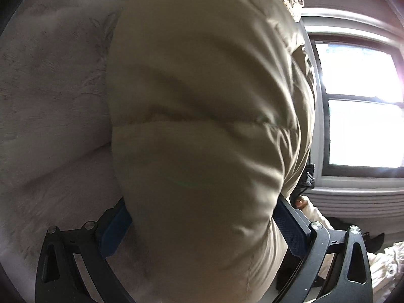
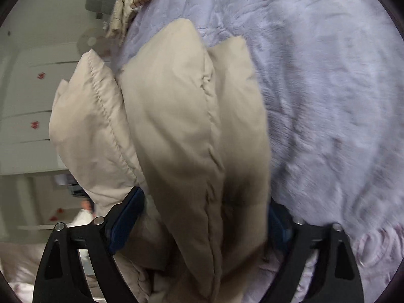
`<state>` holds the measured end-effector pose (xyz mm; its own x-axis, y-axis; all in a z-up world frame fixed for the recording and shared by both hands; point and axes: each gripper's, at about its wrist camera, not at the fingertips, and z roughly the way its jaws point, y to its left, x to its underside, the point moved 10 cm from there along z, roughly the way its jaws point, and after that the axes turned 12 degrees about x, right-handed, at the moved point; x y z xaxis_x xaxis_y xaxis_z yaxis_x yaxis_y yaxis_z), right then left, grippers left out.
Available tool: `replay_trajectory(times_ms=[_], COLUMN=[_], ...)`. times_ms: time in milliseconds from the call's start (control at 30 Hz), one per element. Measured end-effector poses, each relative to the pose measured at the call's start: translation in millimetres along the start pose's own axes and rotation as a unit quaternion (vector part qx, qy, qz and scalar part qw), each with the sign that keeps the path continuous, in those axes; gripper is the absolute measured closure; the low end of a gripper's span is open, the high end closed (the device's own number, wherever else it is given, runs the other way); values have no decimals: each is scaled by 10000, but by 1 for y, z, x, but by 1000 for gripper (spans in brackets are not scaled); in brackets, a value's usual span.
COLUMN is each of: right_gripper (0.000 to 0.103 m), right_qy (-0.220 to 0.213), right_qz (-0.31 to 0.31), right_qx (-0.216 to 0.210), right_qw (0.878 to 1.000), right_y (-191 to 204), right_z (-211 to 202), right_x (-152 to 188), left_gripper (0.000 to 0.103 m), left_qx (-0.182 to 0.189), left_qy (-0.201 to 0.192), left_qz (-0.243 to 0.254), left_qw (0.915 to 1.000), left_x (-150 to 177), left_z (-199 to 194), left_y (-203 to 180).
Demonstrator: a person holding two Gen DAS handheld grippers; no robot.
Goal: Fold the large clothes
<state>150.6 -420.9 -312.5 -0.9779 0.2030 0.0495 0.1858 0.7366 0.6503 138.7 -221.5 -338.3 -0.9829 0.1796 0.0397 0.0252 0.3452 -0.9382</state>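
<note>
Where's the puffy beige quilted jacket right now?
The puffy beige quilted jacket fills the middle of both wrist views, bunched between the fingers of the left gripper and the right gripper, above the fluffy lavender blanket.

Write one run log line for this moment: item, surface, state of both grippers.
item: beige padded jacket | surface: pale plush blanket | left gripper: shut on jacket | right gripper: around jacket, grip unclear

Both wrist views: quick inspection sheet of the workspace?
Surface: fuzzy pale blanket over a bed.
Job's things: beige puffer jacket, bulky, bunched, between both sets of fingers.
Clutter: crumpled beige cloth at the far bed edge.
Grippers: left gripper shut on the jacket; right gripper around the jacket at a wide spread, contact unclear.
Cables: nothing seen.
Surroundings: bright window; white drawers with red marks.
</note>
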Motion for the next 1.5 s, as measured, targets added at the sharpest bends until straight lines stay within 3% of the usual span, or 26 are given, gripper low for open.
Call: replay_trajectory(times_ms=[133, 300, 433, 533, 600, 667, 767, 967, 1133, 1367, 1500], right_gripper=[5, 3, 5, 18, 37, 47, 52, 53, 53, 53, 48], right_qy=[97, 111, 144, 138, 62, -54, -257, -565, -542, -237, -32], right_qz=[-201, -5, 236, 347, 324, 243, 77, -53, -259, -293, -40], right_qx=[-470, -478, -452, -511, -543, -537, -559, -818, -949, -1157, -748], right_qw=[9986, 9988, 9986, 9980, 9980, 9982, 9981, 9950, 9937, 9926, 9972], right_y=[22, 27, 23, 18, 18, 26, 46, 98, 151, 200, 183], right_z=[15, 28, 27, 21, 14, 4, -6, -13, 23, 115, 160], right_x=[-8, -15, -13, -7, -5, 0, 7, 12, 4, -8, -11], left_gripper=[0, 0, 0, 3, 7, 11, 12, 12, 12, 12, 12], left_qx=[35, -95, -457, -726, -775, -756, -673, -546, -686, -1019, -1342], left_qy=[-15, -131, -210, -266, -300, -328, -335, -518, -755, -1088, -1211], left_qz=[-18, -181, -34, 222, 351, 459, 673, 1003, 1085, 780, 332], left_qw=[10000, 9997, 9987, 9968, 9959, 9955, 9949, 9921, 9888, 9857, 9830], left_x=[-4, -7, -6, -6, -5, 0, -3, -13, -32, -44, -50], left_z=[11, 18, 18, 21, 19, 16, 11, -43, -106, -205, -229], left_y=[1, 4, -5, -17, -24, -33, -47, -73, -67, -9, 51])
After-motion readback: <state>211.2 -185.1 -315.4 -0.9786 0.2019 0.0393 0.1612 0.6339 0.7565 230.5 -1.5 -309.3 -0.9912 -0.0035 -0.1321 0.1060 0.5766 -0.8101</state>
